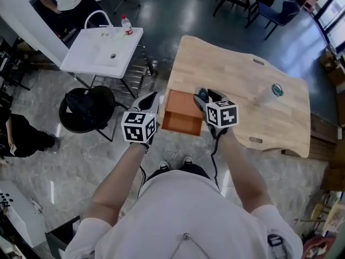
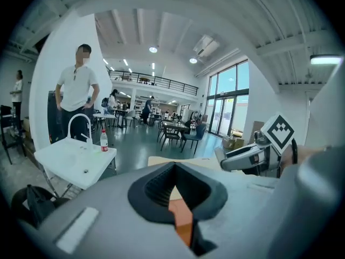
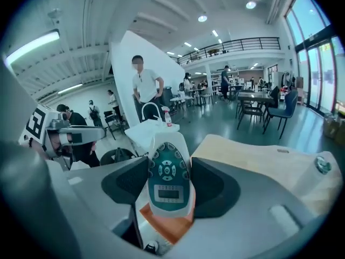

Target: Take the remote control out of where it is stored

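My right gripper (image 3: 168, 165) is shut on the remote control (image 3: 168, 181), a white body with a teal button face and a small screen, which stands upright between the jaws. Below it is the open orange drawer (image 3: 166, 230). In the head view the right gripper (image 1: 205, 95) holds the remote (image 1: 202, 96) just above the drawer's (image 1: 181, 118) right side, at the near edge of the wooden table (image 1: 242, 80). My left gripper (image 1: 152, 98) hovers by the drawer's left side. Its jaws (image 2: 173, 166) meet at the tips with nothing seen between them; the drawer (image 2: 184, 221) shows below.
A clear cup with a green lid (image 1: 273, 91) lies on the table's right part. Left of the table stand a white sink unit (image 1: 102, 50) with a bottle (image 1: 126, 25) and a black stool (image 1: 86, 109). A person (image 2: 78, 90) stands behind the sink.
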### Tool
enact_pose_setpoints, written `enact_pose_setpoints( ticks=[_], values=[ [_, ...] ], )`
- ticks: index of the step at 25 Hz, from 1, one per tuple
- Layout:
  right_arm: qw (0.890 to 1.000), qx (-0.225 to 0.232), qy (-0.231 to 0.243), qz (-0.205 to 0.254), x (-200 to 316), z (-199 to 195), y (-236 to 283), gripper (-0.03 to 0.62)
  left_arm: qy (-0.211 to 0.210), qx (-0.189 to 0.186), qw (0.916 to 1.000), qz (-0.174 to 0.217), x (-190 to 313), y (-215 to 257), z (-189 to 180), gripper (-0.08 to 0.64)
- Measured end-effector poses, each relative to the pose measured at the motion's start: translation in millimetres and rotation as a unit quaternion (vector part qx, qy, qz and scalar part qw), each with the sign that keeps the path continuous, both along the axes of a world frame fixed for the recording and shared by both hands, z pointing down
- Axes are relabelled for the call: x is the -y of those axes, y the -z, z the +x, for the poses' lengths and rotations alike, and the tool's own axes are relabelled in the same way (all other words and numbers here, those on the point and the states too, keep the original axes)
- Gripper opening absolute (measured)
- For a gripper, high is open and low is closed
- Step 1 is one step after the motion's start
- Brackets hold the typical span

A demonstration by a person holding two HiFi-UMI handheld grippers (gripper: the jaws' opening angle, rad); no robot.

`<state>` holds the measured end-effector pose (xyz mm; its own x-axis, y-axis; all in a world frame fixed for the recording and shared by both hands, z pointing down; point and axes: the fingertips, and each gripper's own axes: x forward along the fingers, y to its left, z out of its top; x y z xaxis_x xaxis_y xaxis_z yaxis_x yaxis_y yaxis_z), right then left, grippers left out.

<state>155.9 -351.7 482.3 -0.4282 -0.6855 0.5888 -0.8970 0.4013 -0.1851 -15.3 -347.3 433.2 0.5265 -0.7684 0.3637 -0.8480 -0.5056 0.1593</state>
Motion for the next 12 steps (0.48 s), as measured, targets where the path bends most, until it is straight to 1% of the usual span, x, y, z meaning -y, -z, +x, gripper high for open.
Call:
enact_pose_setpoints(
  ticks=[3,6,12],
  values=[
    [0.999,0.017,-0.013,0.027,4,7,33,0.282,-0.005,-0.006,0.9997,0.025,12,29,9,0.000],
    [0.998,0.031,-0.022,0.044,8,11,53,0.282,-0.008,-0.010,0.9991,0.041,20,48,16,0.000],
    [0.997,0.038,-0.029,0.064,12,15,75,0.283,-0.014,-0.014,0.9981,0.058,25,67,27,0.000]
  ],
)
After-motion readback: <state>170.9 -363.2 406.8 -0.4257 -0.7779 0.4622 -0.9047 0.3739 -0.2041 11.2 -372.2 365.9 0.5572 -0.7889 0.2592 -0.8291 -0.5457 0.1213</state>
